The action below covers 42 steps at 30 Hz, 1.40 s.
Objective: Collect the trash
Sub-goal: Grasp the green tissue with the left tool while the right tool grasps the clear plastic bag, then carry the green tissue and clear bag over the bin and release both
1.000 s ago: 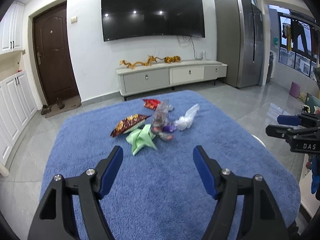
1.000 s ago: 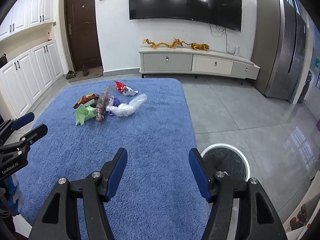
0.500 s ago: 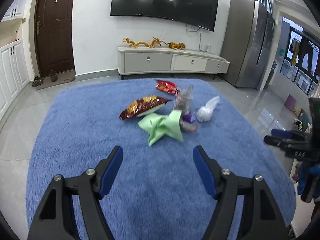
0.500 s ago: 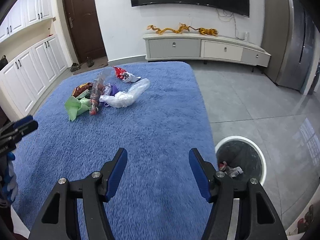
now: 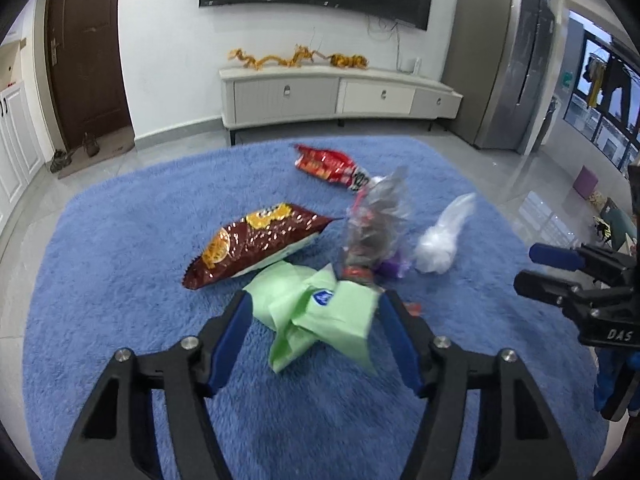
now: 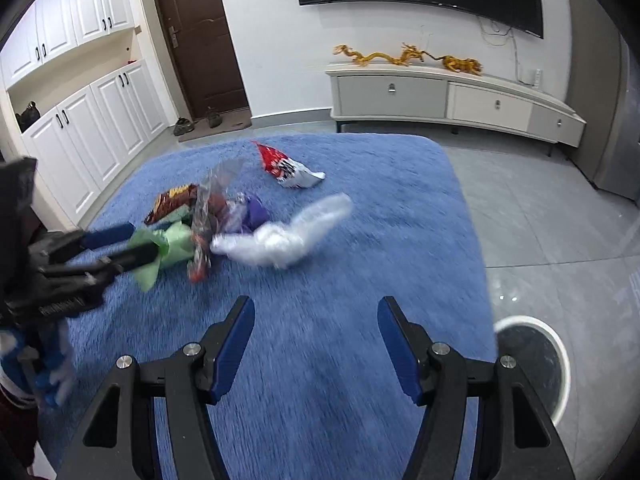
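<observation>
Five or six pieces of trash lie on the blue rug [image 5: 120, 280] ahead of us, so by our reckoning nearly all of the collecting is left. Our left gripper [image 5: 316, 334] has its jaws closing around the crumpled green wrapper [image 5: 320, 316]; the wrapper sits between the blue pads, but we cannot tell whether they press on it yet. Just beyond it lie the brown snack bag [image 5: 256, 244], a clear crinkled wrapper [image 5: 376, 220] with a small purple scrap [image 5: 394, 266] at its foot, the white plastic bag [image 5: 440, 240] off to the right, and the red packet [image 5: 328, 164] farthest away.

Our right gripper [image 6: 316, 340] stands about half open over bare rug with nothing between its pads; the white plastic bag is the nearest piece ahead of it, a little to the left.

Only the right wrist view shows the round white-rimmed bin [image 6: 532, 364], on the tiled floor just off the rug's edge, close beside the right finger. Its dark inside is too blurred to say what it already holds. That view also shows our left gripper side-on, reaching into the green wrapper. The left wrist view alone shows the wrapper framed between the pads, and our right gripper at its far right edge, well clear of the pile.
</observation>
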### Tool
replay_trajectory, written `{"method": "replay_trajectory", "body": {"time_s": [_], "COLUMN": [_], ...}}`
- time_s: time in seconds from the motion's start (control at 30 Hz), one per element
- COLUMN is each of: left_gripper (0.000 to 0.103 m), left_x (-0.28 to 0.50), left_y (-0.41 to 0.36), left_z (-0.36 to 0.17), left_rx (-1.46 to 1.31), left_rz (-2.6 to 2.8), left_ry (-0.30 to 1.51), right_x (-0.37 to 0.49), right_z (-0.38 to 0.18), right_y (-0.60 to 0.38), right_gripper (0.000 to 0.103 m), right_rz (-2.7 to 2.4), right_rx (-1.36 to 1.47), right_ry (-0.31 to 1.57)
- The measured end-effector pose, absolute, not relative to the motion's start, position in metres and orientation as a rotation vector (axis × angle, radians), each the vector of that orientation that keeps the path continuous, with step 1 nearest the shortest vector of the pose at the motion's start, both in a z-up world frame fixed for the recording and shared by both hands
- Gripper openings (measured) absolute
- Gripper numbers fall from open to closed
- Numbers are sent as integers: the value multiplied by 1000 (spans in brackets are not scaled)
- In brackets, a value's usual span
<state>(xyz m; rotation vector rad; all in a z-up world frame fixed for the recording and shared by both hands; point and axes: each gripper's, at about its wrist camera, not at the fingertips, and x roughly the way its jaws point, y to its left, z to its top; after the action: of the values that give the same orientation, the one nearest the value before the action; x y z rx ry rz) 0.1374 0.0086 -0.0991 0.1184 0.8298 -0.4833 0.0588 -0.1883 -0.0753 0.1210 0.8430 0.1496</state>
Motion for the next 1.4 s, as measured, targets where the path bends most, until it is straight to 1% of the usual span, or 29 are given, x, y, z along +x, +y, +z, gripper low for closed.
{"method": "replay_trajectory", "body": {"time_s": [0.07,0.1,0.17,0.37,0.4,0.43,0.47,0.53,0.6,0.67,1.1,1.4], "left_gripper": [55,54,46,42,41,40,38,36,35,31,30,30], "left_x": [145,148,152,149,149,148,145,139,131,122,43,7], "left_y": [9,11,15,25,27,29,31,34,34,37,64,50], "left_z": [-108,-114,-126,-127,-127,-126,-125,-121,-117,-112,-68,-46], "left_rx": [108,95,66,15,8,1,-2,6,9,-2,-16,17], "left_rz": [-473,-473,-477,-488,-491,-490,-486,-473,-478,-496,-524,-586], "left_ry": [857,876,909,889,885,880,876,856,839,832,746,706], "right_x": [70,77,88,119,120,121,120,114,102,90,10,-34], "right_z": [-77,-79,-82,-98,-102,-102,-103,-101,-95,-90,-66,-49], "right_y": [-185,-184,-182,-181,-180,-179,-178,-178,-175,-174,-188,-203], "right_gripper": [62,62,62,61,59,46,40,35,34,34,34,34], "right_rz": [169,177,189,205,207,211,221,225,228,230,187,138], "right_rx": [137,149,175,298,313,321,332,335,299,273,275,265], "right_ry": [841,841,841,876,879,879,882,873,859,849,808,760]}}
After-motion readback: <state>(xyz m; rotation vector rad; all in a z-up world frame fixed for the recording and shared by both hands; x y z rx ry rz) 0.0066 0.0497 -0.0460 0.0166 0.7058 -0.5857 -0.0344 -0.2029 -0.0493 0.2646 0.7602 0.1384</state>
